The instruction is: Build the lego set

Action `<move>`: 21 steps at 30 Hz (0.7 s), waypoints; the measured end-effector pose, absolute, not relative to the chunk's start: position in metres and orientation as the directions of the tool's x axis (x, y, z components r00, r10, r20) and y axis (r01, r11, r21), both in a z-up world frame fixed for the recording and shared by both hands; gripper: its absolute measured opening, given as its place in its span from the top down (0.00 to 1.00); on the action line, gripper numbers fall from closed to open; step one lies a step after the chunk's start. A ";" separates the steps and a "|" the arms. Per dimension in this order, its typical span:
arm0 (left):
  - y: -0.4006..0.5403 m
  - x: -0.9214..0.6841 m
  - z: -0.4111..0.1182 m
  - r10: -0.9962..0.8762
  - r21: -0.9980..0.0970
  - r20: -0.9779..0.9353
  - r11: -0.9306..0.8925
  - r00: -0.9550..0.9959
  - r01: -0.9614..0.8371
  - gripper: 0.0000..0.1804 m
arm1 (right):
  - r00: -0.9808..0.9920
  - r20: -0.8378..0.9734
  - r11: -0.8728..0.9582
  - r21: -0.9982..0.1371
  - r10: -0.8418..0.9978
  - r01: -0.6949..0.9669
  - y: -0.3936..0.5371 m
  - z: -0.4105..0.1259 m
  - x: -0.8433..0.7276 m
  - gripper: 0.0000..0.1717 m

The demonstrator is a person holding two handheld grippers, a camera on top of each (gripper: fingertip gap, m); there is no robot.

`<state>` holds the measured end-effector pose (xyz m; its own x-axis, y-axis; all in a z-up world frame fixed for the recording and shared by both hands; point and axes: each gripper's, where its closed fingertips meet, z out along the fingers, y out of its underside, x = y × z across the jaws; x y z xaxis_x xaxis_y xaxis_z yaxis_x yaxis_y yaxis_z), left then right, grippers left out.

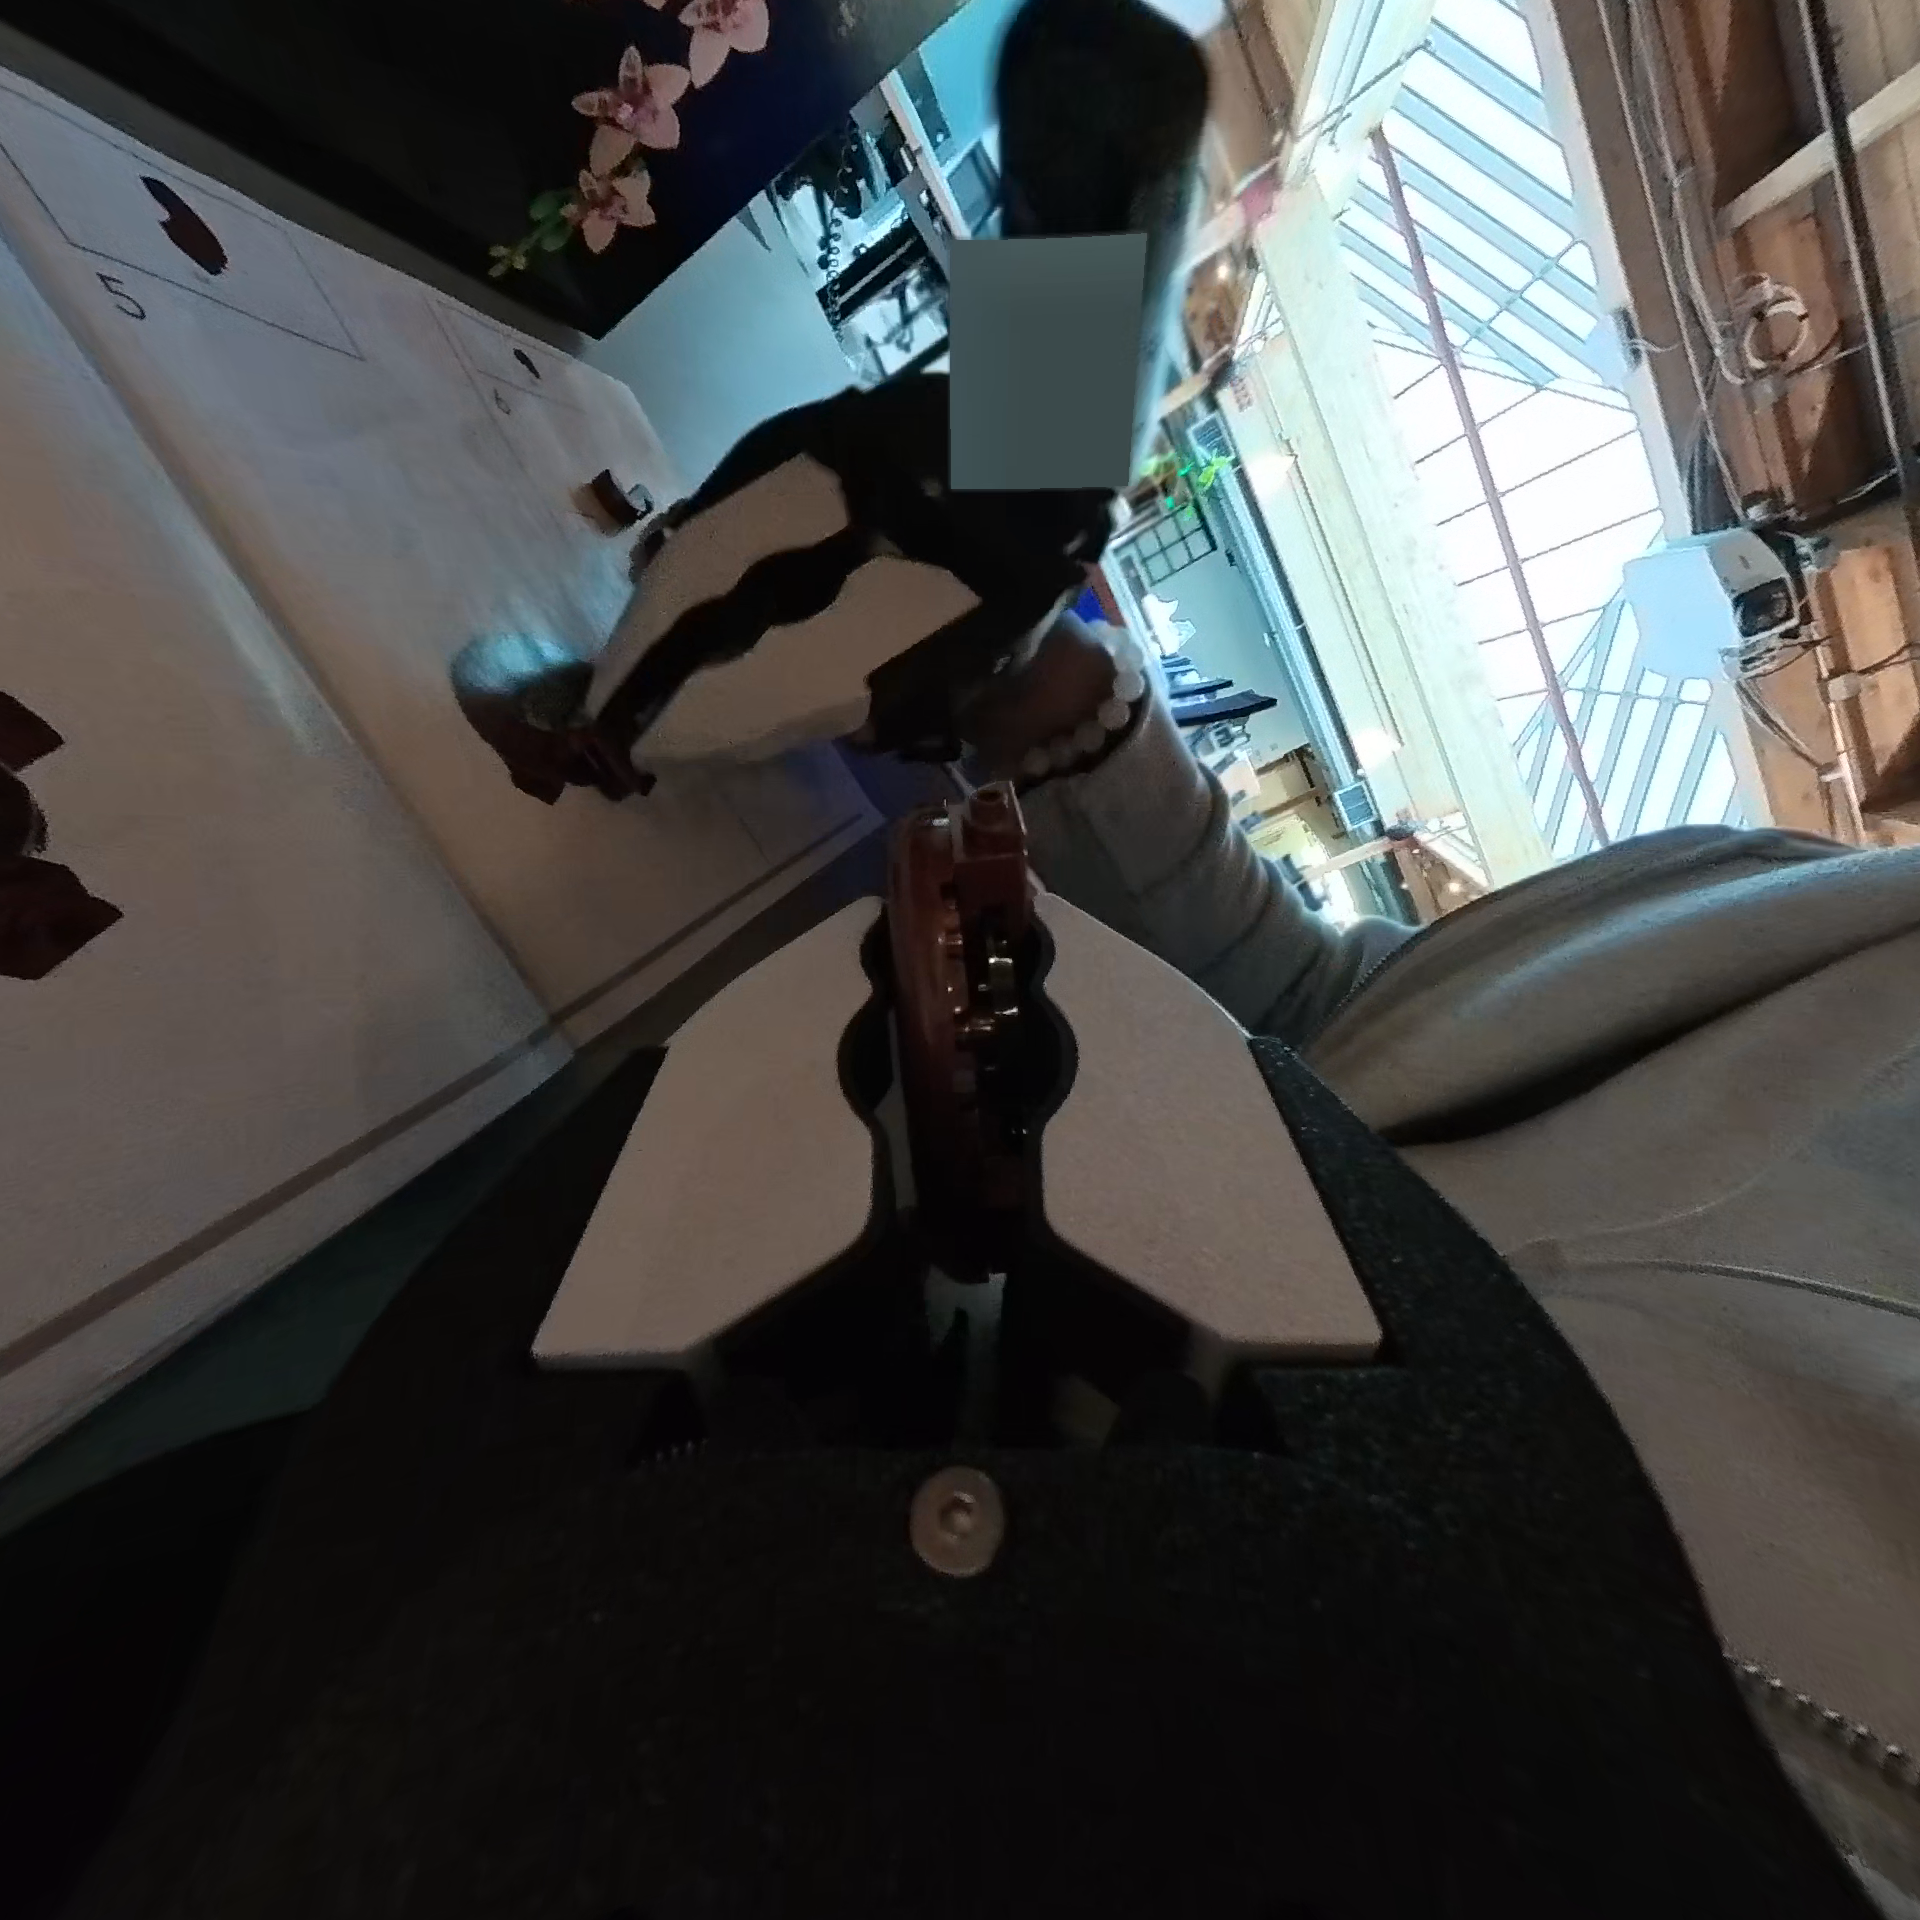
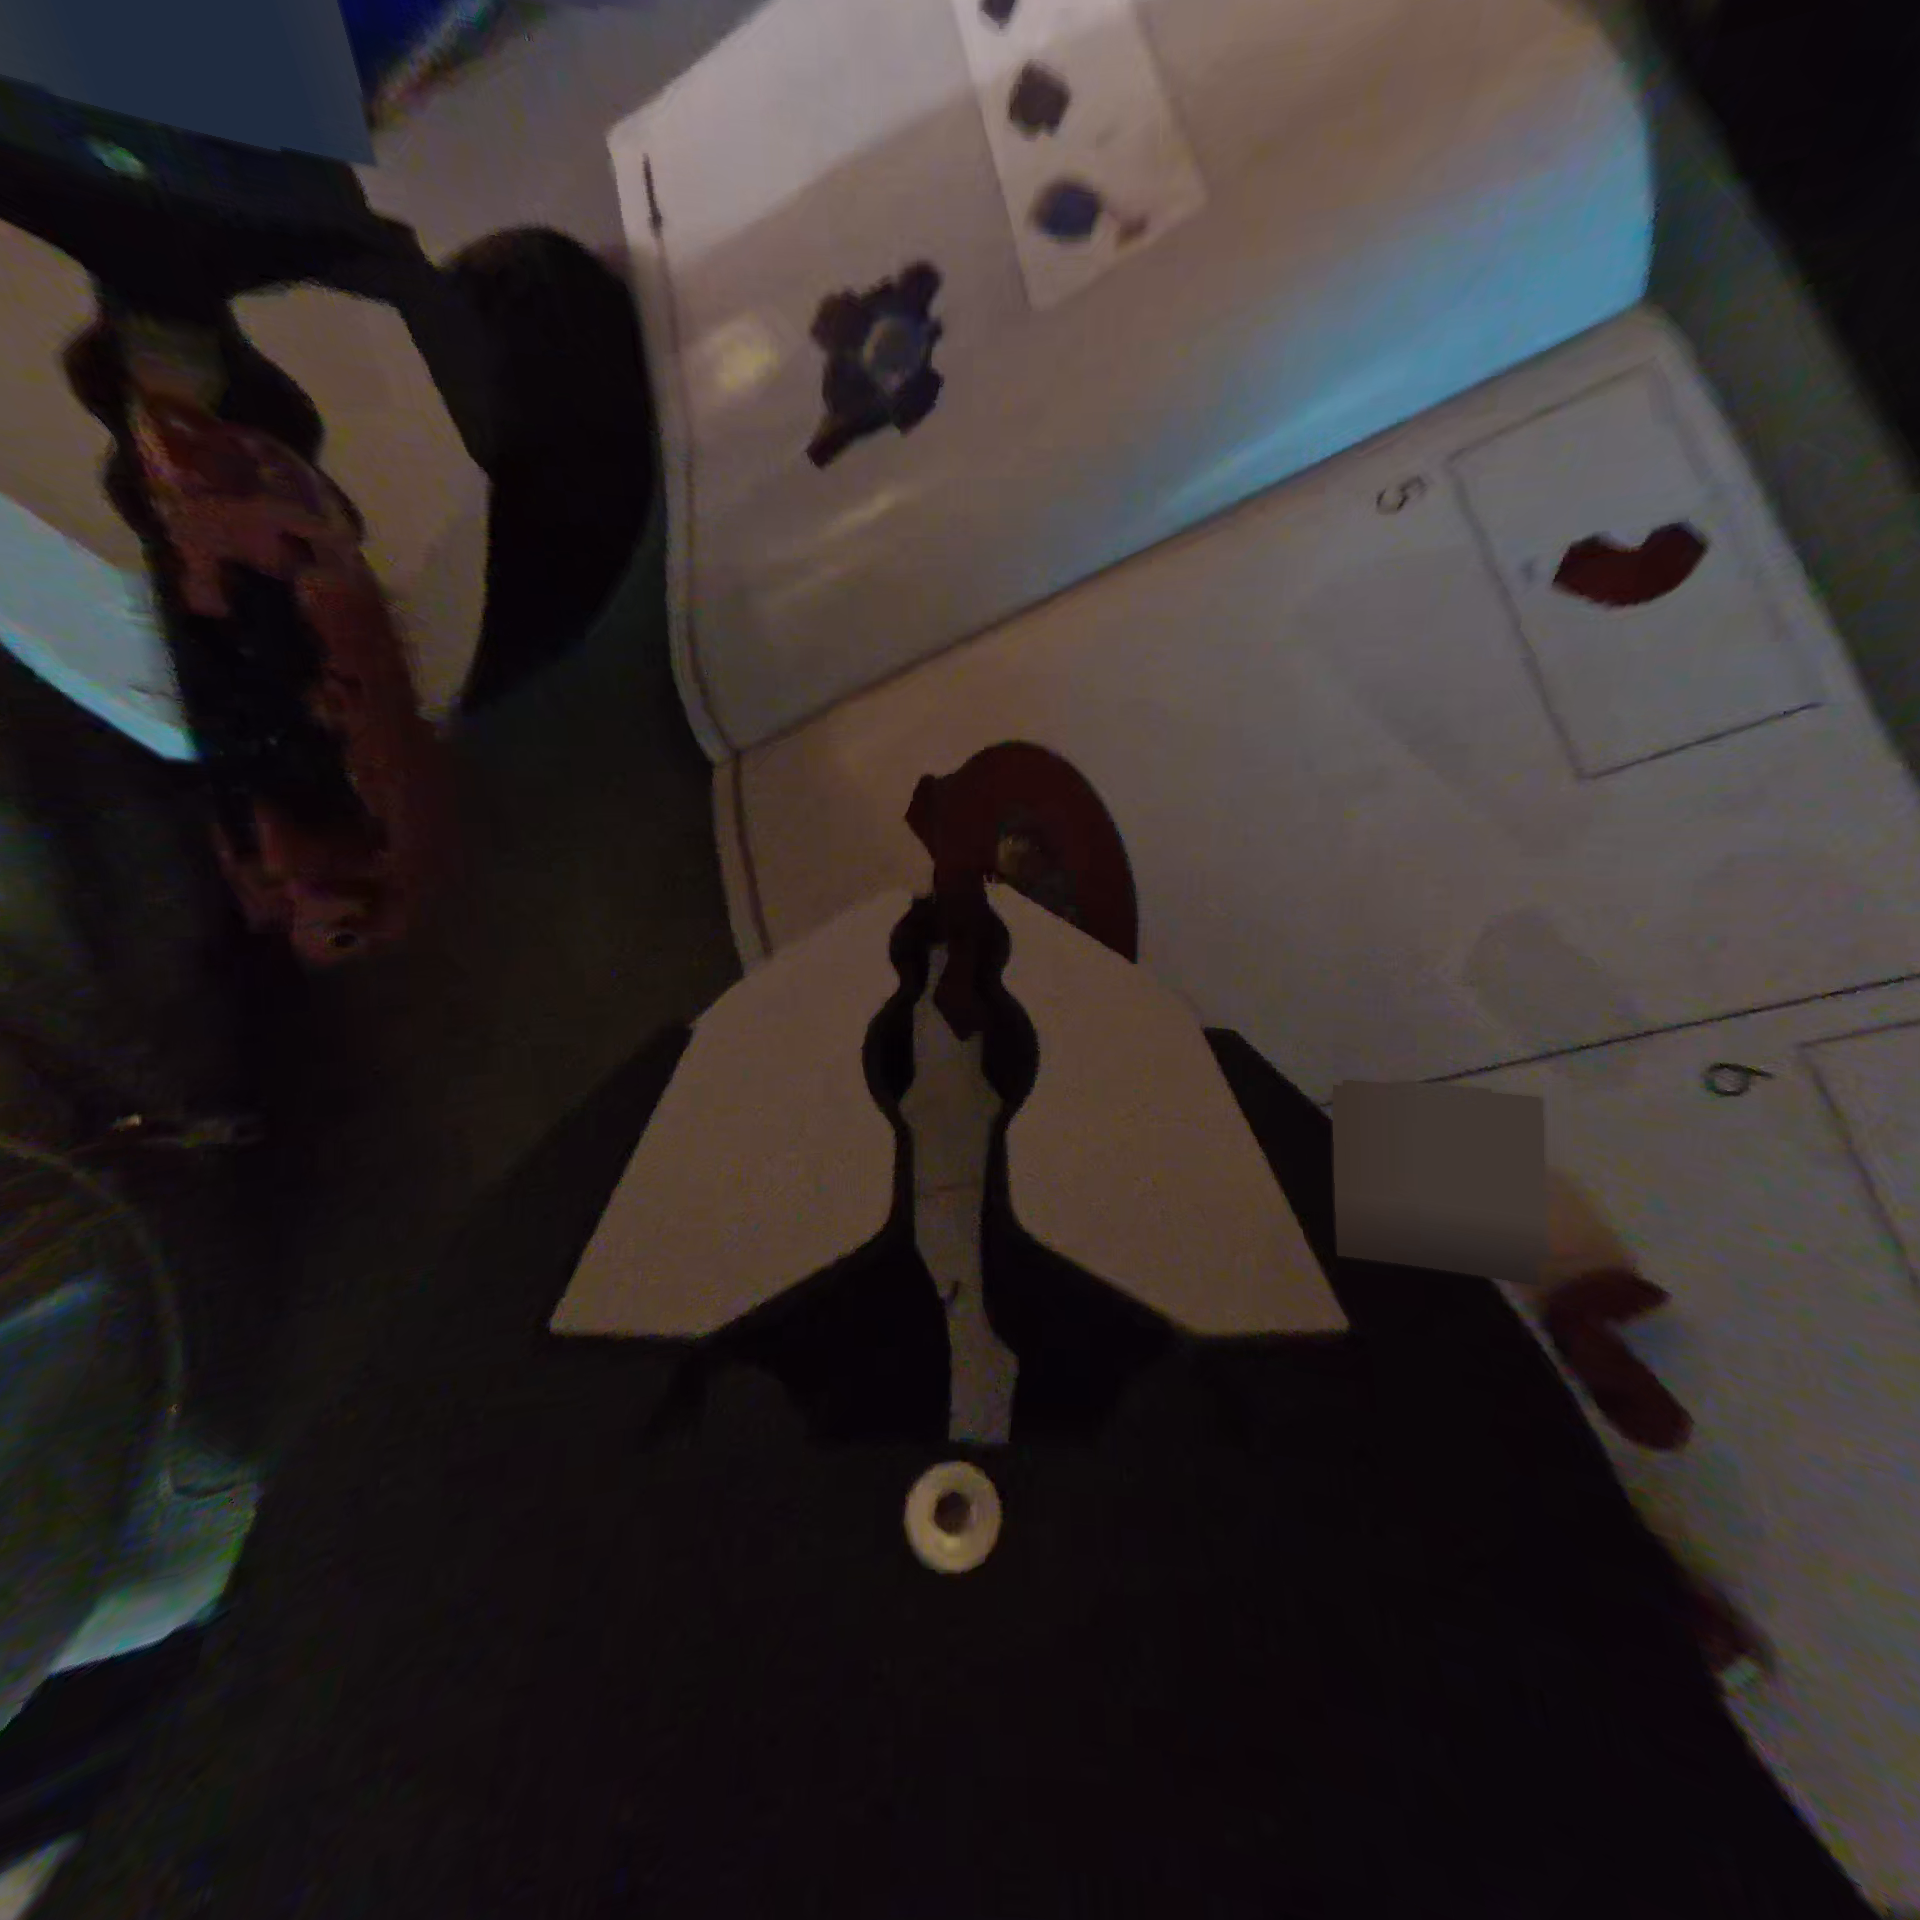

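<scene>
My left gripper (image 1: 961, 925) is shut on a dark red plastic assembly with small metal parts (image 1: 925, 987) and holds it upright in the air, its top sticking out past the fingertips. It also shows in the right wrist view (image 2: 312, 727), at upper left, with the assembly (image 2: 301, 644) in it. My right gripper (image 2: 954, 904) is closed on a thin edge of a dark red rounded part (image 2: 1049, 821) that lies on a white sheet (image 2: 1351, 727). In the left wrist view the right gripper (image 1: 613, 738) is down at that part (image 1: 551, 758) on the sheet (image 1: 260, 623).
The sheet bears numbered boxes and dark red printed shapes (image 2: 1631, 566). A second sheet with blue shapes (image 2: 883, 353) lies beyond it. Loose dark red pieces lie at the right (image 2: 1621, 1361) and at the left edge (image 1: 31, 862). A grey sleeve (image 1: 1143, 852) is close by. About 10 cm separates my left fingertips from my right.
</scene>
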<state>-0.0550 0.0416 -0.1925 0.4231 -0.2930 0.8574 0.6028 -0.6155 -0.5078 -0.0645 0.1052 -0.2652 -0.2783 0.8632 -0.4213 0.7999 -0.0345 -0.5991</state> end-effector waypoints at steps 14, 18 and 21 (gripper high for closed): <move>0.041 -0.054 -0.193 -0.297 -0.505 0.860 -0.621 0.416 0.600 0.88 | -0.336 -0.091 0.185 -0.688 0.938 0.702 0.097 -0.269 -0.066 0.95; 0.042 -0.056 -0.193 -0.292 -0.507 0.858 -0.610 0.422 0.609 0.88 | -0.323 0.012 0.223 -0.747 0.946 0.626 0.102 -0.258 -0.068 0.99; 0.042 -0.058 -0.193 -0.285 -0.503 0.861 -0.606 0.422 0.616 0.88 | -0.352 0.203 0.368 -0.780 0.914 0.507 0.102 -0.239 -0.067 0.99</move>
